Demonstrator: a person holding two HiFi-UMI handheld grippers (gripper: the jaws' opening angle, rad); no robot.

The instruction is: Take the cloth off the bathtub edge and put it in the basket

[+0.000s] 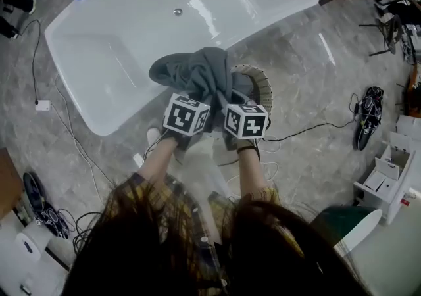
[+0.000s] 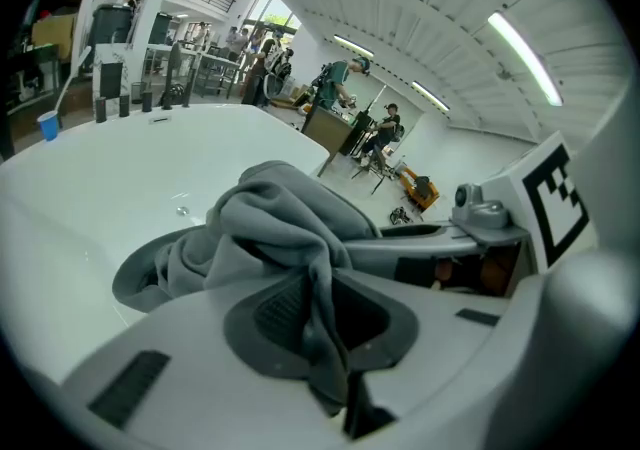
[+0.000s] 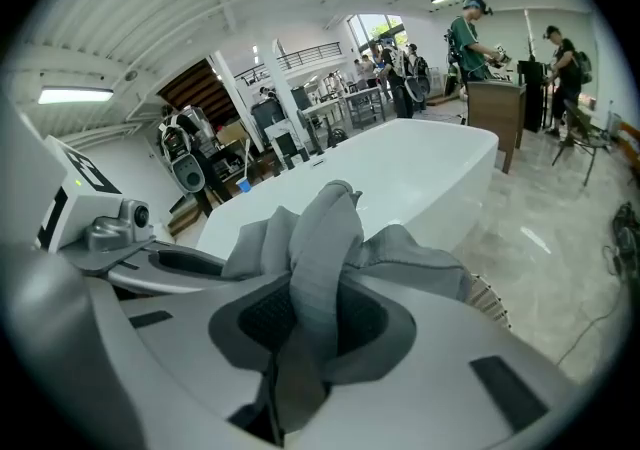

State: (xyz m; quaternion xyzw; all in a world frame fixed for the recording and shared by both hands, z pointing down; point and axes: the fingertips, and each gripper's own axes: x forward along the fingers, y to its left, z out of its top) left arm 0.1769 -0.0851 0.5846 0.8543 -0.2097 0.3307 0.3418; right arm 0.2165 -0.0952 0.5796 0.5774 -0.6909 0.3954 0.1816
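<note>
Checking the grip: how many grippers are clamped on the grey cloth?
2. The left gripper pinches the cloth at its left side; the right gripper pinches a fold at its right side. Neither grip is hidden.

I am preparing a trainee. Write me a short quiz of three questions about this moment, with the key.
1. True or false: the grey cloth lies flat inside the bathtub.
2. Which tongs pinch the cloth? A) left only B) right only C) both
3. Fill in: below the cloth, beside the bathtub, stands the ___.
Key: 1 false; 2 C, left tongs and right tongs; 3 basket.
</note>
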